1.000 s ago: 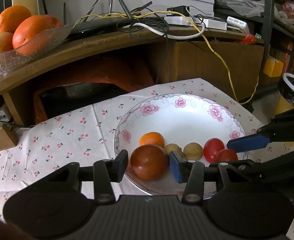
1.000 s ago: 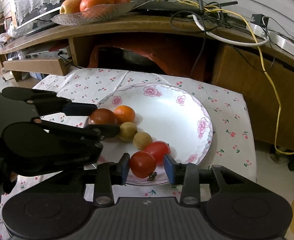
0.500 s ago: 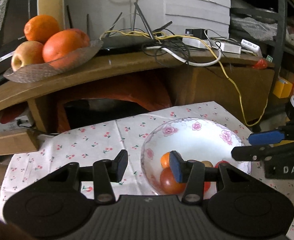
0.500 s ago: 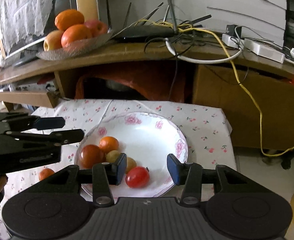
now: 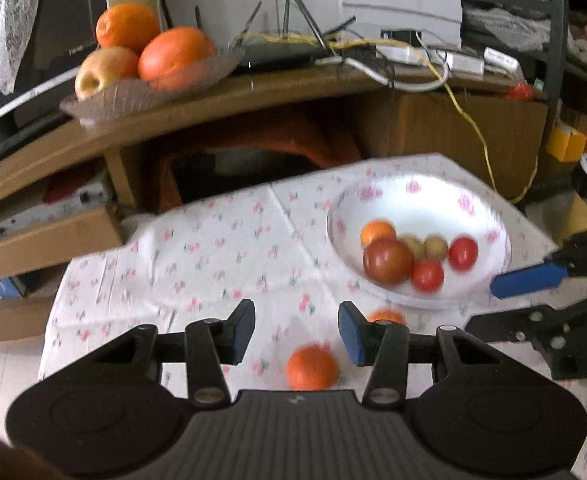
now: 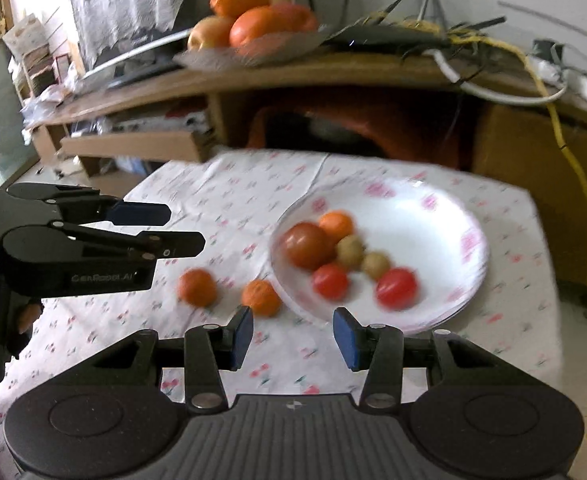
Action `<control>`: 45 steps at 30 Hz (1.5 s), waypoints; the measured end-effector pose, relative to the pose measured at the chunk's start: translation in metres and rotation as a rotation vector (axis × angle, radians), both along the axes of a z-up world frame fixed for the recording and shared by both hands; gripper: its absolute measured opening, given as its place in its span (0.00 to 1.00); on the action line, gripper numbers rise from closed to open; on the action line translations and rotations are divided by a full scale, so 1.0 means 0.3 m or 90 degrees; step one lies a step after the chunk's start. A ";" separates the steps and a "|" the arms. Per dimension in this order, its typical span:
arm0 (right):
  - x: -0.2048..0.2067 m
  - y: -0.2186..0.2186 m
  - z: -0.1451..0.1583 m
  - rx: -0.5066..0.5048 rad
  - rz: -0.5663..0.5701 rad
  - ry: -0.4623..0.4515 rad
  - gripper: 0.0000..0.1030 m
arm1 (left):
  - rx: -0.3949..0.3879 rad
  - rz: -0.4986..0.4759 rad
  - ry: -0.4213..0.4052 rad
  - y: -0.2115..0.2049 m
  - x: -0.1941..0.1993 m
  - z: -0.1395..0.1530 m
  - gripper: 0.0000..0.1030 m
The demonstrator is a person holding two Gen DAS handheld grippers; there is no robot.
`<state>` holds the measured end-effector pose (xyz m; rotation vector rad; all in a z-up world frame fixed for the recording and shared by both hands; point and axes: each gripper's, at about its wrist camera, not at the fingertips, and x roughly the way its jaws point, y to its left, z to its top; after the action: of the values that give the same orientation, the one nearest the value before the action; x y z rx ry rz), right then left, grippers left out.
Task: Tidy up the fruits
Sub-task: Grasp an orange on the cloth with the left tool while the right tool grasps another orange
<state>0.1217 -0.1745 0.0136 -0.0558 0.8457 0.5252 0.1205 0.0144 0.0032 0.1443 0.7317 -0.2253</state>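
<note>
A white floral plate on the cherry-print cloth holds a large dark tomato, an orange fruit, two brownish fruits and two red tomatoes. Two small oranges lie on the cloth left of the plate; one shows in the left wrist view. My left gripper is open and empty, above that orange. My right gripper is open and empty, near the plate's front edge.
A glass dish with oranges and an apple stands on the wooden shelf behind. Cables and a router lie on that shelf. A cardboard box sits at the left. The cloth's edges drop off at left and right.
Both grippers have pulled back and up from the plate and let go of the tomatoes they straddled. Two small oranges on the cloth have come into view.
</note>
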 end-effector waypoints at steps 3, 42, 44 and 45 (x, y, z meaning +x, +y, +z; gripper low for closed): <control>-0.002 0.038 -0.023 -0.007 0.008 0.004 0.42 | 0.003 -0.012 0.016 0.017 -0.021 -0.031 0.50; 0.078 0.200 -0.133 -0.040 -0.022 0.003 0.42 | -0.031 -0.017 0.053 0.128 -0.049 -0.148 0.39; 0.076 0.200 -0.136 -0.035 -0.039 0.000 0.42 | -0.036 -0.016 0.052 0.134 -0.053 -0.145 0.39; 0.078 0.199 -0.138 -0.028 -0.049 0.000 0.41 | -0.038 -0.016 0.052 0.137 -0.055 -0.146 0.39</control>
<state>0.1450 -0.1148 -0.0279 -0.0635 0.8556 0.4335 0.1040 0.0556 -0.0405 0.0883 0.8034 -0.2771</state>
